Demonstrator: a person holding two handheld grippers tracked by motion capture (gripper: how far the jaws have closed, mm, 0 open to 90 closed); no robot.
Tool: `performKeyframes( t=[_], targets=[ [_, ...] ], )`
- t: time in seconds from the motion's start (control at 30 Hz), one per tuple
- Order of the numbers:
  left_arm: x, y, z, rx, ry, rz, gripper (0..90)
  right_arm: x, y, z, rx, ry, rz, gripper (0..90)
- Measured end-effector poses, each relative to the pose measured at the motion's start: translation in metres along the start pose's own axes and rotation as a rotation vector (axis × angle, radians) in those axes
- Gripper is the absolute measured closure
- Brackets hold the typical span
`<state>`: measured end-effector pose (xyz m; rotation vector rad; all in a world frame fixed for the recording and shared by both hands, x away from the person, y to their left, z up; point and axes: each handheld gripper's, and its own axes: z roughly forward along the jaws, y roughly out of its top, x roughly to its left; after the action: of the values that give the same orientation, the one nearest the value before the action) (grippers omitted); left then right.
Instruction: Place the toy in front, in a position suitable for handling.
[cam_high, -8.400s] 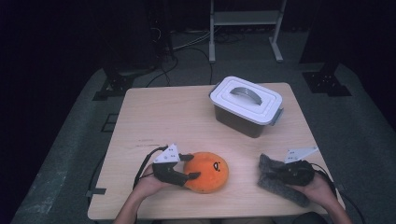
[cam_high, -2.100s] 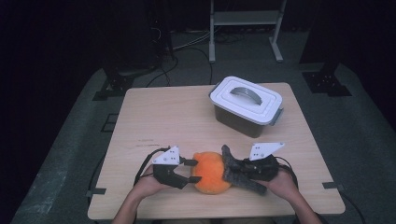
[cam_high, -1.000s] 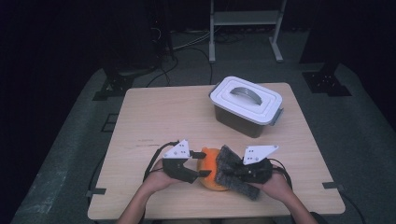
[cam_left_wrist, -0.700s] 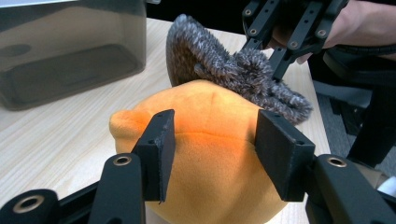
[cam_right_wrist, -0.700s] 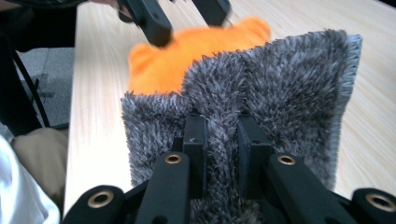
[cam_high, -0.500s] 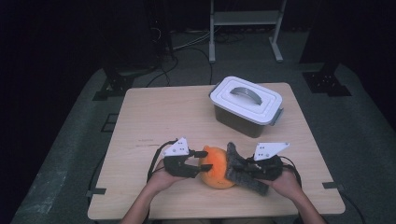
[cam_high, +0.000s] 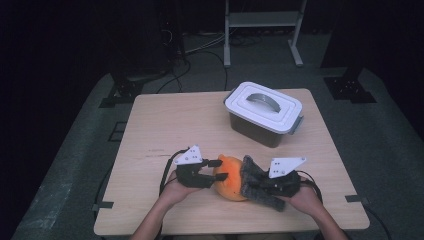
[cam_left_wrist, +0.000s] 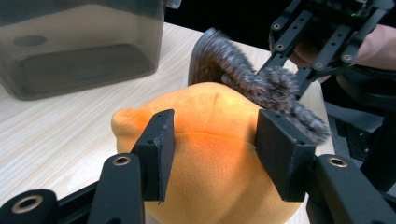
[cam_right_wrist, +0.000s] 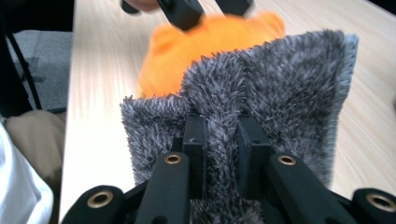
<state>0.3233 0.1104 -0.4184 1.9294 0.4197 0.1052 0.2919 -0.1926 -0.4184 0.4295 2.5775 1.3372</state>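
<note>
An orange plush toy (cam_high: 231, 179) lies on the near part of the light wooden table (cam_high: 190, 120), between the person's two hands. The left gripper (cam_high: 216, 170) is at the toy's left side; in the left gripper view its fingers (cam_left_wrist: 161, 140) stand apart on either side of the soft orange body, the pads just at the fabric, and whether they press it cannot be told. The right gripper (cam_high: 257, 186) comes in from the toy's right and holds a grey fuzzy cloth (cam_high: 254, 186); in the right gripper view its fingers (cam_right_wrist: 195, 140) are closed on a pinched fold of the pile, with the cloth spread upward ahead of them. The cloth's far edge lies against the right flank of the toy, touching it, and in the left gripper view the grey pile drapes over the toy's upper right side. Farther back on the table, well apart from the hands, stands a dark translucent storage box (cam_high: 260, 127) with a white lid (cam_high: 264, 105) on it and a grey handle on top
</note>
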Motion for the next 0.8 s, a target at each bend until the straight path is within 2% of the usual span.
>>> performKeyframes(
  t=[0.1, 0.17, 0.2, 0.3, 0.37, 0.43, 0.57, 0.73, 0.8],
  targets=[
    [0.000, 0.001, 0.001, -0.006, -0.002, -0.011, 47.5, 0.002, 0.005, -0.005, -0.044, 0.003, 0.011, 75.2],
    [-0.001, 0.001, 0.003, -0.015, -0.005, -0.018, 47.3, 0.007, 0.012, -0.005, -0.097, 0.031, 0.010, 75.1],
    [-0.002, 0.001, 0.003, -0.013, -0.005, -0.017, 47.3, 0.010, 0.016, -0.003, -0.105, 0.036, 0.001, 75.0],
    [-0.003, 0.001, 0.003, -0.007, -0.002, -0.011, 46.8, 0.015, 0.018, 0.005, -0.069, 0.037, -0.038, 74.5],
    [-0.003, 0.001, 0.002, -0.009, -0.001, -0.010, 46.7, 0.012, 0.014, 0.006, -0.071, 0.059, -0.022, 74.6],
    [-0.001, 0.001, 0.002, -0.008, -0.001, -0.012, 46.4, 0.007, 0.010, 0.004, -0.043, 0.048, -0.023, 75.0],
    [-0.001, 0.001, 0.003, -0.013, -0.010, -0.019, 46.2, -0.002, 0.000, -0.003, -0.003, 0.011, 0.005, 75.3],
    [-0.003, 0.001, 0.004, -0.013, -0.030, -0.007, 46.0, 0.002, 0.012, -0.011, -0.114, 0.011, 0.016, 74.7],
    [-0.003, 0.001, 0.003, -0.007, -0.029, 0.000, 45.7, 0.003, 0.013, -0.007, -0.095, 0.012, 0.007, 74.5]
  ],
)
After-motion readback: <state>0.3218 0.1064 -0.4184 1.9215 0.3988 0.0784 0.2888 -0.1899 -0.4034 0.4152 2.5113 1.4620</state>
